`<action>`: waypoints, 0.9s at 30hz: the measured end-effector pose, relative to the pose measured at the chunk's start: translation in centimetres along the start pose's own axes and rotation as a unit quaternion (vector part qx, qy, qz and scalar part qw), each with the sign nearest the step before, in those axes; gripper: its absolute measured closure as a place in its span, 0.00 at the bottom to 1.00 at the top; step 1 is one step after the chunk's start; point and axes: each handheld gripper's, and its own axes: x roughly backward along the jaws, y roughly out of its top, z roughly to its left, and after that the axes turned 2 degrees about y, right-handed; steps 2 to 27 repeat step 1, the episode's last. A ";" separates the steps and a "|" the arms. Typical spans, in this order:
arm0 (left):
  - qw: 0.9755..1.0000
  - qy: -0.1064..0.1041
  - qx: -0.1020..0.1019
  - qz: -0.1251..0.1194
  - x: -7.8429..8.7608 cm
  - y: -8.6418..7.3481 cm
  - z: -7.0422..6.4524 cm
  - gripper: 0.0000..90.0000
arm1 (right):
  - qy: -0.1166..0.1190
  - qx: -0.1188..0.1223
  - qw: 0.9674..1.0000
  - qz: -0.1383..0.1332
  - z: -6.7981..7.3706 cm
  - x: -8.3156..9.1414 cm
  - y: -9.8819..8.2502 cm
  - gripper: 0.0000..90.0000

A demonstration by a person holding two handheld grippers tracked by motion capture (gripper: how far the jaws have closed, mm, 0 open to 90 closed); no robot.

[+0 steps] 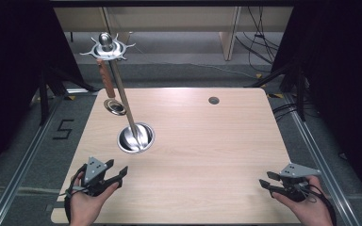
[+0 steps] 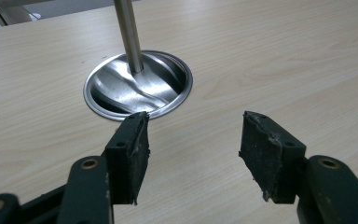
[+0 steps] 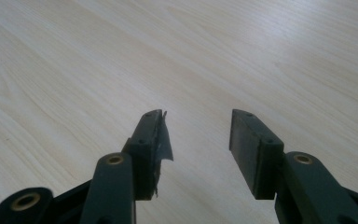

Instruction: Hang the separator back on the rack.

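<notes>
Wood table point(image 1: 207, 141) w/ dark room around it. Left gripper point(image 1: 117, 173) has its fingers point(image 2: 129, 154) spread apart, nothing between them, low over the wood near the front left edge. Just ahead of it stands a shiny metal stand point(image 1: 135, 137) w/ a round base & tall pole; a ladle point(image 1: 108, 89) hangs from its top. Right gripper point(image 1: 269, 181) is spread too, empty, well apart at the front right.

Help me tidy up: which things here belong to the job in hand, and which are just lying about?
In the job:
utensil stand
ladle hanging from it
left tongs, open
right tongs, open

Lying about:
cables on the floor
grommet hole in the table
</notes>
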 end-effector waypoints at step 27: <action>1.000 -0.004 0.001 0.001 -0.1 0.0 0.0 0.46 | 0.001 -0.004 1.000 0.002 0.0 0.0 0.0 0.61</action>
